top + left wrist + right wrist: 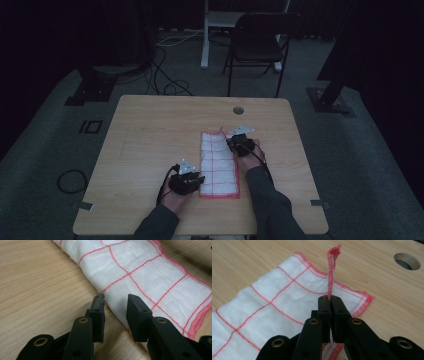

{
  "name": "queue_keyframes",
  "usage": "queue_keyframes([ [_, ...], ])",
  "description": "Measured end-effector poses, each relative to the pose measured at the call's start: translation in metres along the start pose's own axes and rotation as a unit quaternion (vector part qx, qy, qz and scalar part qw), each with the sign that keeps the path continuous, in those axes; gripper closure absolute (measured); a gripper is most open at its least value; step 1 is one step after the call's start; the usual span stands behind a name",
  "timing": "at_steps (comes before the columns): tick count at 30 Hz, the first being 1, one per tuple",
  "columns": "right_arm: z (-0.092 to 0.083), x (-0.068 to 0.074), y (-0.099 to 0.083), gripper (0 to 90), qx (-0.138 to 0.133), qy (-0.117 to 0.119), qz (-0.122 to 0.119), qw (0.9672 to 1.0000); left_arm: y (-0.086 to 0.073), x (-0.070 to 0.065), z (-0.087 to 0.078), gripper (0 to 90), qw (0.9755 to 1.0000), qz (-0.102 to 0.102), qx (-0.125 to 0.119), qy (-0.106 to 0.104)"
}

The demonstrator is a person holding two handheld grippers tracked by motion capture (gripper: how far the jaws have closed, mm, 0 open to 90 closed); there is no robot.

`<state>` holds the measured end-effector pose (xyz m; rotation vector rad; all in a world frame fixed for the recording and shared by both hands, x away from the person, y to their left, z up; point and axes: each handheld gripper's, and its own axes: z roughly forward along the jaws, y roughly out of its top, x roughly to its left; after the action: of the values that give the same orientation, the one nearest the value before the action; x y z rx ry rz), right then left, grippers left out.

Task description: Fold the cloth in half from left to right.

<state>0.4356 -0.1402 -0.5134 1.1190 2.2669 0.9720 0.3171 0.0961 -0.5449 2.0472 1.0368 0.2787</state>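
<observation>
From the high view, a white cloth [218, 162] with red lines lies folded in a long strip on the wooden table [150, 135]. It sits a bit right of the middle and runs from 12 o'clock to 6 o'clock. The left claw [192, 181] is at the cloth's near left corner, at about 7 o'clock from the cloth's middle. The right claw [235, 141] is at the far right corner, at about 1 o'clock. A small round hole [238, 110] is in the table just past the cloth. A black chair [260, 42] stands on the floor behind the table.

In the left gripper view, the left claw [115, 305] is spread apart. The folded side of the cloth [140, 275] lies between its two tips, and they do not squeeze it.

In the right gripper view, the right claw [330, 303] is pressed together on the red edge of the cloth [269, 305]. A thin bit of that edge stands straight up toward 12 o'clock. The round hole [407, 261] is at 2 o'clock.
</observation>
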Motion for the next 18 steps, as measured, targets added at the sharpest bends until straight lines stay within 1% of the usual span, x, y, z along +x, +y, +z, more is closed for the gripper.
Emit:
queue_keyframes([
  [5, -0.003, -0.006, 0.000, 88.0, -0.003, -0.003, 0.009, 0.9999, 0.000, 0.000, 0.000, 68.3, 1.0000, 0.002, 0.001, 0.000],
  [10, -0.003, -0.013, -0.005, 87.5, 0.005, -0.009, 0.026, 0.9996, 0.000, -0.001, 0.000, 68.3, 1.0000, 0.004, 0.001, 0.000],
  [12, -0.001, -0.015, -0.008, 83.7, 0.008, -0.016, 0.029, 0.9994, 0.000, -0.001, 0.000, 68.3, 1.0000, 0.003, 0.000, -0.001],
  [13, 0.000, -0.016, -0.009, 83.0, 0.011, -0.023, 0.032, 0.9992, 0.000, -0.001, 0.000, 68.3, 1.0000, 0.003, 0.000, -0.001],
  [14, 0.000, -0.016, -0.009, 83.0, 0.011, -0.023, 0.032, 0.9992, 0.000, -0.001, 0.000, 68.3, 1.0000, 0.003, 0.000, -0.002],
  [15, 0.001, -0.018, -0.011, 81.7, 0.016, -0.029, 0.033, 0.9989, 0.000, -0.001, 0.000, 68.3, 1.0000, 0.003, 0.000, -0.002],
  [16, 0.002, -0.022, -0.014, 79.3, 0.023, -0.036, 0.043, 0.9981, 0.000, -0.001, 0.000, 68.1, 1.0000, 0.003, 0.000, -0.001],
  [18, 0.002, -0.024, -0.016, 77.7, 0.025, -0.040, 0.046, 0.9978, 0.000, -0.001, 0.000, 67.8, 1.0000, 0.002, 0.000, -0.002],
])
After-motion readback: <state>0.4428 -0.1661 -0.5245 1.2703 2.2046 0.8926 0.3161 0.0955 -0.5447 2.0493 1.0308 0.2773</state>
